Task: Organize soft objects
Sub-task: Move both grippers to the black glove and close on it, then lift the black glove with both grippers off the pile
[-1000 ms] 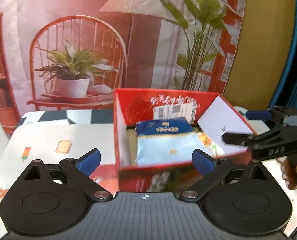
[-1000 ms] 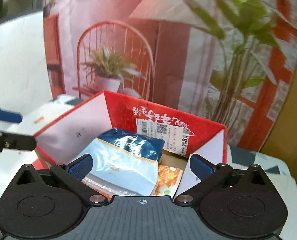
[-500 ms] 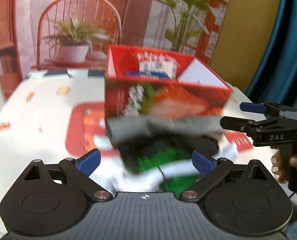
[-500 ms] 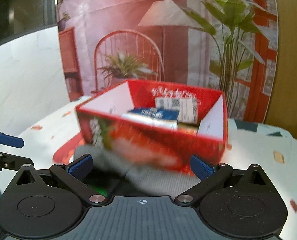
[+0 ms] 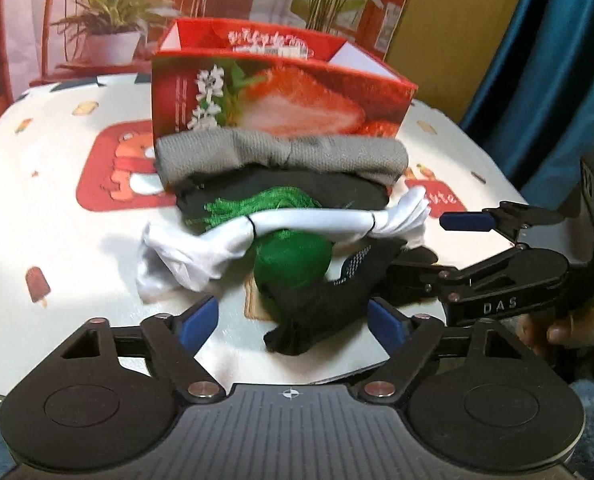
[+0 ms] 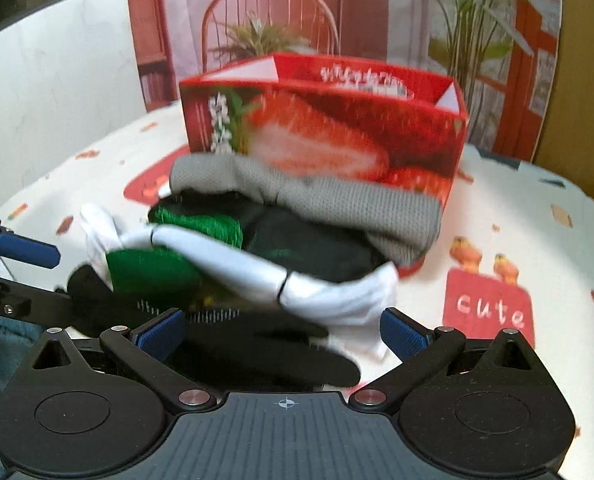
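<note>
A pile of soft things lies on the table in front of a red strawberry box (image 5: 281, 92) (image 6: 337, 128). It holds a grey knit roll (image 5: 281, 152) (image 6: 337, 200), a black cloth (image 5: 297, 192), green yarn-like fabric (image 5: 293, 256) (image 6: 149, 268), a white tied cloth (image 5: 281, 228) (image 6: 257, 272) and a black sock (image 5: 321, 304) (image 6: 265, 352). My left gripper (image 5: 293, 318) is open, the black sock's end between its fingers. My right gripper (image 6: 283, 332) is open over the near edge of the pile; it also shows at the right of the left wrist view (image 5: 497, 240).
The table wears a white cloth with red cartoon patches (image 6: 489, 308). A printed backdrop of a chair and plants (image 5: 109, 20) stands behind the box. A teal curtain (image 5: 557, 60) hangs at the right. The table's near edge is just below the pile.
Both grippers have pulled back and down from above the box's open top. The view now shows the box's front and the pile of soft things before it.
</note>
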Available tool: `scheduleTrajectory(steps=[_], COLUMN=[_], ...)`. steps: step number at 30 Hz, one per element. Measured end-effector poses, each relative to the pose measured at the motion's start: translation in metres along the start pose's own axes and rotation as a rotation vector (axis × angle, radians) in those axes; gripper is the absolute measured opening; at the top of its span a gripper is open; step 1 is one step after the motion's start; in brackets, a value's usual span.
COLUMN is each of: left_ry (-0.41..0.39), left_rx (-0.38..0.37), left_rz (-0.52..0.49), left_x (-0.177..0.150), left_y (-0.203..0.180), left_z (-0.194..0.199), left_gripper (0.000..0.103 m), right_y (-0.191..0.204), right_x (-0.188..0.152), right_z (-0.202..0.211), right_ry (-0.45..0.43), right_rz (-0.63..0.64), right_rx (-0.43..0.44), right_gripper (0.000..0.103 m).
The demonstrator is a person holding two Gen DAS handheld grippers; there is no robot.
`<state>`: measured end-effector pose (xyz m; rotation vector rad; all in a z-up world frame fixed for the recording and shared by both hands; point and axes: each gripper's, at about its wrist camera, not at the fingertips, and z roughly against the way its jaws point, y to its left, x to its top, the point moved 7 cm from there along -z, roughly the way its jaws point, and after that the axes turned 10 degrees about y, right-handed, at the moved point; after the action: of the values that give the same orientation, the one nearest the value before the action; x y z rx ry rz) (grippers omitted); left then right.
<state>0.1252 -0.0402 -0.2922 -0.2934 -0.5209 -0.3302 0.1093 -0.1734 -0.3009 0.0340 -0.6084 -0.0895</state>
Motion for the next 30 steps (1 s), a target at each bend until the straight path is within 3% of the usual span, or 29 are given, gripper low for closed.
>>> scheduleTrajectory(steps=[2,4,8,13,30], left_ry=[0.020,0.041,0.054,0.056,0.053], left_rx=[-0.013,-0.035,-0.093,-0.106,-0.083], left_rz=[0.016,0.030,0.069,0.098,0.169], left_x=[-0.002,-0.005,-0.008,-0.009,-0.010], left_y=[0.002,0.004,0.007,0.011,0.024], left_z=[-0.008,-0.015,-0.026,-0.032,-0.034], left_gripper=[0.072,0.053,0.038,0.034,0.034], right_y=[0.001,0.005,0.005,-0.001,0.003], right_x=[-0.005,-0.011,-0.019,-0.024,-0.029], right_z=[-0.007,-0.015,-0.026,-0.035,-0.039], right_ry=[0.023,0.044,0.071,0.098,0.086], right_rz=[0.004,0.015,0.022,-0.013,0.037], right_rx=[0.002,0.002,0.001,0.019,-0.021], right_gripper=[0.103,0.103,0.103,0.103,0.103])
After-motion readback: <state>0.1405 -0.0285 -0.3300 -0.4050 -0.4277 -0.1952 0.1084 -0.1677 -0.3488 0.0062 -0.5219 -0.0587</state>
